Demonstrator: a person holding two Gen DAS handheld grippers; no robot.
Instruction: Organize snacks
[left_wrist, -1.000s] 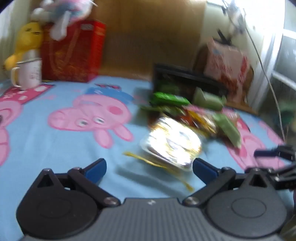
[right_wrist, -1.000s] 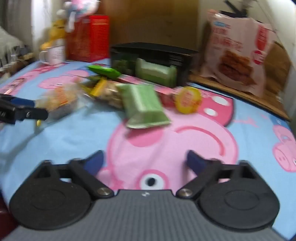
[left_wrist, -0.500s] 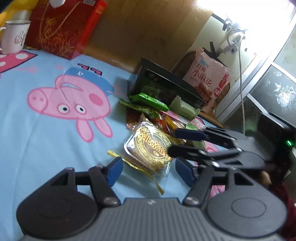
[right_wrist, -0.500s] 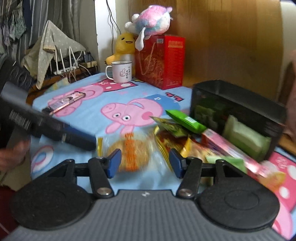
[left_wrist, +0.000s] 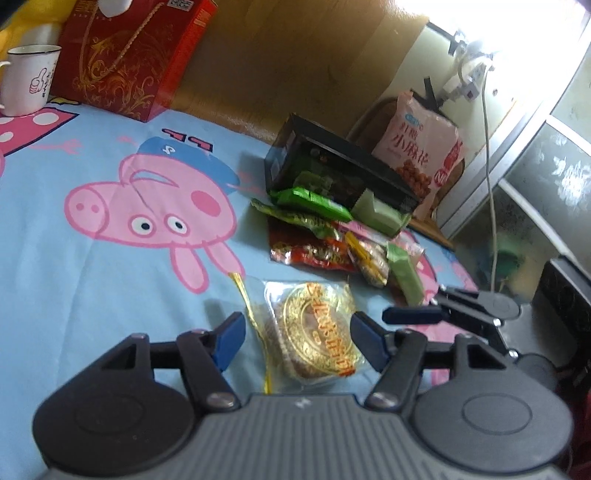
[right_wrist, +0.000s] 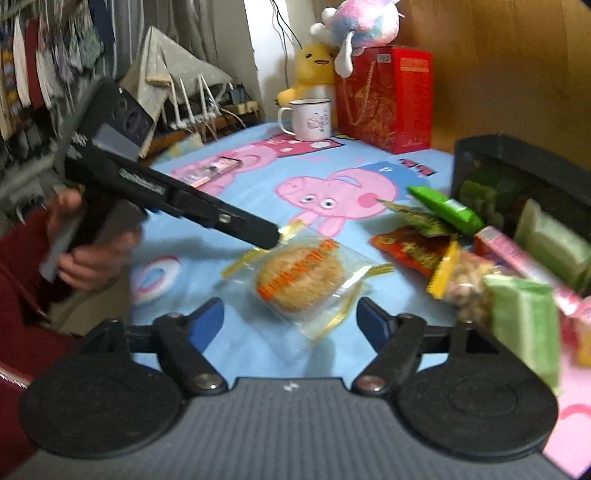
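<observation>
— Both claws have swung round onto the wrapped pastry since a second ago: back then each looked past it at the pile, and now it sits framed between my fingers in both views.

— Where is it exactly?

— The wrapped pastry (left_wrist: 314, 332) lies flat on the cartoon-pig sheet (left_wrist: 92, 295), apart from the other snacks, with the snack pile (left_wrist: 332, 243) and the black box (left_wrist: 332, 173) further back. My left claw (left_wrist: 297, 341) stands at a middling width, its blue pads either side of the packet and, as far as I can tell, not pressing on it. My right claw (right_wrist: 290, 321) is opening, with the pastry (right_wrist: 299, 277) ahead of its tips — nothing is between them.

— How will it handle?

— Light, I judge, and crumbly: a round cake in a shallow tray inside a loose clear bag with gold-striped seams. The film looks slick and will crinkle rather than resist. A hard squeeze across the middle could crack the cake.

— So where do you take hold?

— By the flat sealed edge (right_wrist: 332, 321) nearest my right claw, or lightly across the tray's rim — never on the cake's face.
</observation>
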